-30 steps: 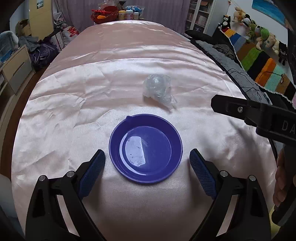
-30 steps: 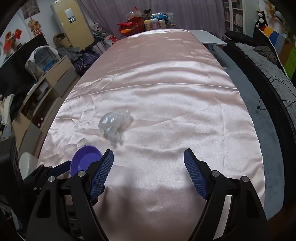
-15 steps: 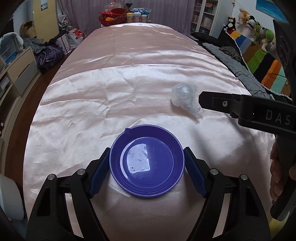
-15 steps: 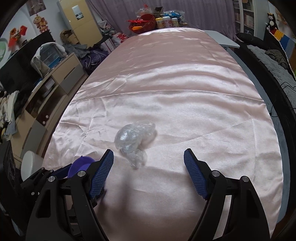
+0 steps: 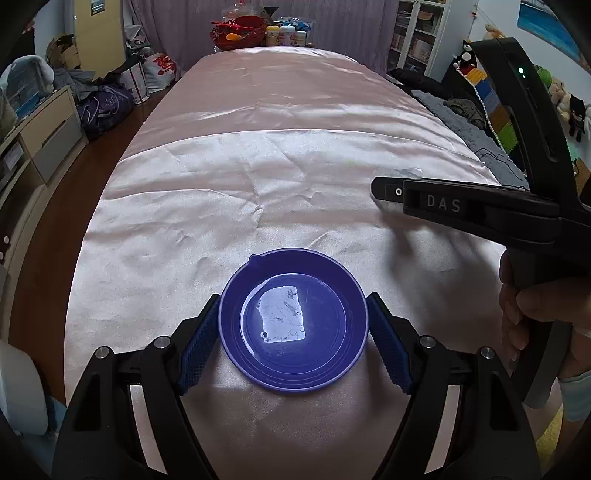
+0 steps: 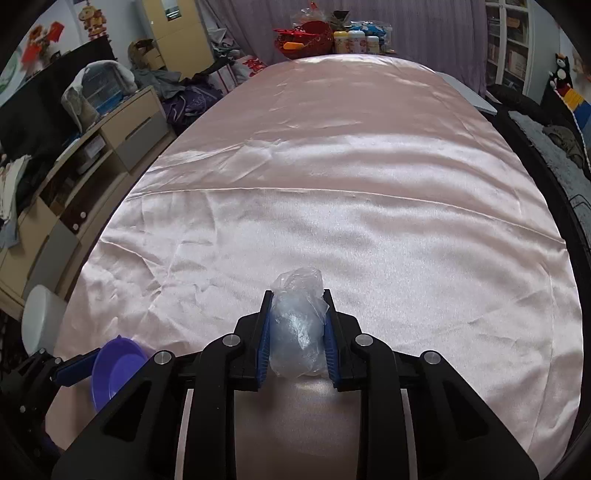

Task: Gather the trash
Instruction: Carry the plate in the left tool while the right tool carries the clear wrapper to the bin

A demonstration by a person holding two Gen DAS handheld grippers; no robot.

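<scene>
1. We see a long table under a shiny pink cloth [image 6: 369, 177]; red basket [image 6: 314, 35] and bottles [image 6: 356, 40] at the far end, drawers [image 6: 122, 129] and clutter down the left side.
2. Our left gripper [image 5: 293, 332] has its blue pads against both sides of a purple plate [image 5: 317, 369] lying flat on the cloth at the near edge; gripping it, as far as we can tell.
3. Plate holds nothing but a pale glare patch.
4. Our right gripper [image 6: 297, 332] is closing, its pads already pressing a crumpled clear plastic bag [image 6: 297, 325] between them.
5. Bag top bulges past the fingertips; whether it's lifted off the cloth, hard to say.
6. Left view: right gripper sits right of and beyond the plate, a hand [image 5: 532, 317] on its handle.
</scene>
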